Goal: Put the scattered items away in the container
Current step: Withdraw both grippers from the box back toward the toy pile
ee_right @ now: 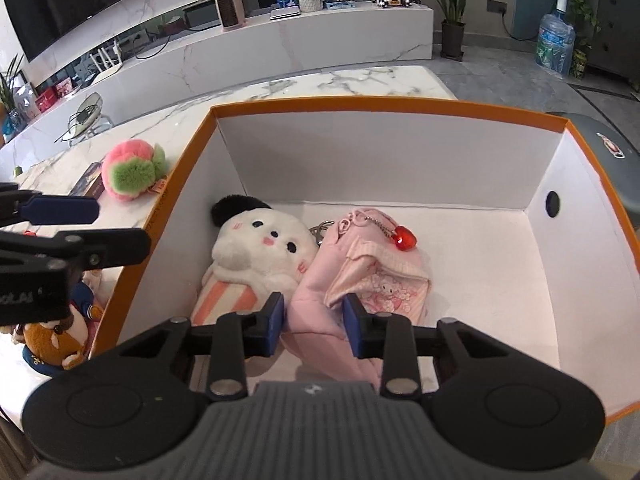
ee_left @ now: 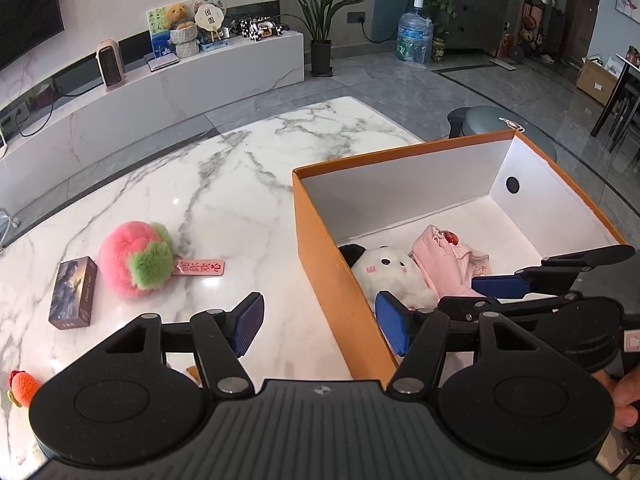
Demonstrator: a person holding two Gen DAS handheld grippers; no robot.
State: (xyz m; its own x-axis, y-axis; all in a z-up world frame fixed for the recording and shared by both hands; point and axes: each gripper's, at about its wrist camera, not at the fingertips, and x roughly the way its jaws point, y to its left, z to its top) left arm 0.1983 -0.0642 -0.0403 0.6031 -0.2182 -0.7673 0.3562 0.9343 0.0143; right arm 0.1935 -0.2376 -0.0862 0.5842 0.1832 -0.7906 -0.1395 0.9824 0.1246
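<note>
An orange box (ee_left: 332, 280) with a white inside stands on the marble table; it also shows in the right wrist view (ee_right: 384, 101). In it lie a white panda plush (ee_right: 256, 256) and a pink pouch (ee_right: 360, 276) with a red charm. My right gripper (ee_right: 314, 322) is inside the box, its blue pads on either side of the pouch's near end, slightly apart from the fabric. My left gripper (ee_left: 320, 324) is open and empty, straddling the box's left wall. A pink-and-green fluffy ball (ee_left: 134, 264) and a small card box (ee_left: 74, 292) lie on the table.
A small orange knitted toy (ee_left: 22, 386) lies at the table's near left edge. A brown bear plush in blue (ee_right: 60, 336) sits left of the box. A grey stool (ee_left: 500, 120) stands beyond the table. A TV bench runs along the far wall.
</note>
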